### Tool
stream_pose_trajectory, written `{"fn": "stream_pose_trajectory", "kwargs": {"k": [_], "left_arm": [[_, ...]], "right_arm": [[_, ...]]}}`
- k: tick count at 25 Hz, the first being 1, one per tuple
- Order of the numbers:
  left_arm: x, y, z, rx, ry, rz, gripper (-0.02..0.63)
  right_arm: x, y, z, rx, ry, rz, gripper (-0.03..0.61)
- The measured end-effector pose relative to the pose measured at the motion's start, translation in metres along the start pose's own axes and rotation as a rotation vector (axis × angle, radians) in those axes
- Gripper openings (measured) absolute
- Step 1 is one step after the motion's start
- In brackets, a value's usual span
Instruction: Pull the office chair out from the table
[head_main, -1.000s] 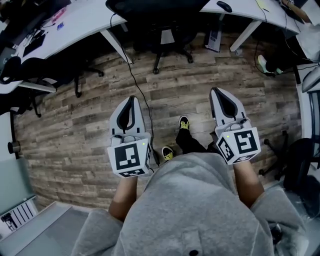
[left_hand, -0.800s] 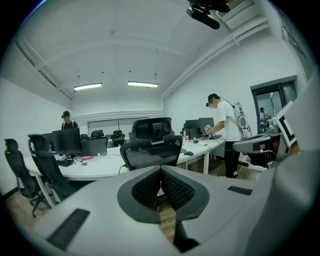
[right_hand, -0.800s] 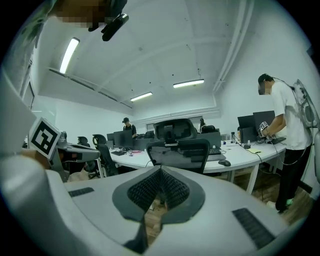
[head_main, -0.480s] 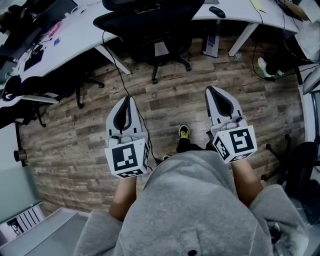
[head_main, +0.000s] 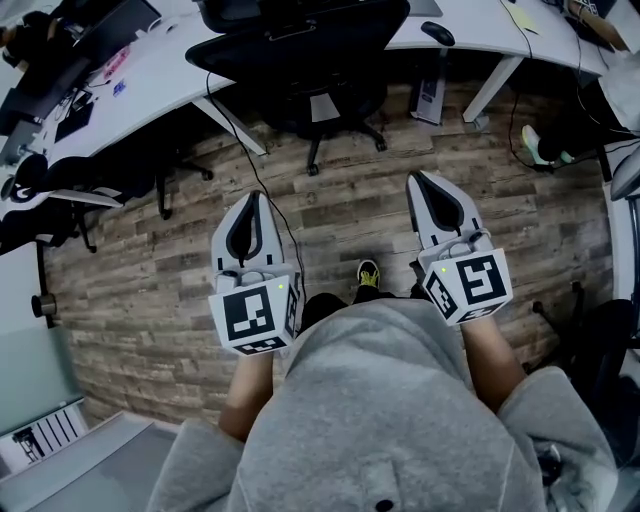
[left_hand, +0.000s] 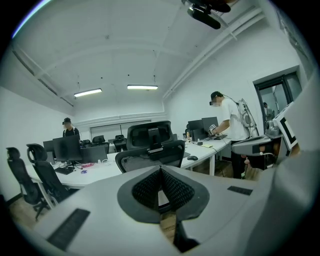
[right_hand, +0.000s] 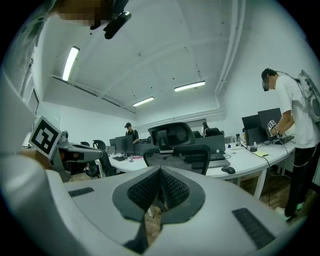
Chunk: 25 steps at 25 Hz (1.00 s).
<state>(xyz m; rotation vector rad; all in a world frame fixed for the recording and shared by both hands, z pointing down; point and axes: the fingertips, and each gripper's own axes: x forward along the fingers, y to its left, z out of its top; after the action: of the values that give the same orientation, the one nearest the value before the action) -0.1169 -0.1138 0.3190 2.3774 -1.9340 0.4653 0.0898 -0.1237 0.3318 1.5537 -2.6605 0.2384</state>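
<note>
Clearly we have not begun: the office chair (head_main: 300, 45) stands tucked under the worktop (head_main: 165, 62), with our left gripper (head_main: 257, 200) and right gripper (head_main: 418, 182) both closed and empty.

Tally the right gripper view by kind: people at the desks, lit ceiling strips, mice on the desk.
People: 2, one in a cap, one in a white shirt
Lit strips: 3, left, middle, right
Mouse: 1
Total: 6
</note>
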Motion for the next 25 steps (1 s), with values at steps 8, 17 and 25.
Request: {"fn": "stream_pose_trajectory", "kwargs": {"k": [8,17,25], "left_arm": [[0.007,-0.003,0.008,0.013,-0.013,0.020,0.012],[0.013,-0.005,0.009,0.011,-0.010,0.030,0.012],[0.021,-0.006,0.011,0.010,-0.027,0.019,0.012]], "right_arm": [[0.009,-0.009,0.001,0.011,-0.022,0.020,0.028],[0.014,-0.017,0.003,0.007,-0.022,0.034,0.028],[0.018,-0.018,0.006,-0.015,-0.030,0.031,0.028]]}}
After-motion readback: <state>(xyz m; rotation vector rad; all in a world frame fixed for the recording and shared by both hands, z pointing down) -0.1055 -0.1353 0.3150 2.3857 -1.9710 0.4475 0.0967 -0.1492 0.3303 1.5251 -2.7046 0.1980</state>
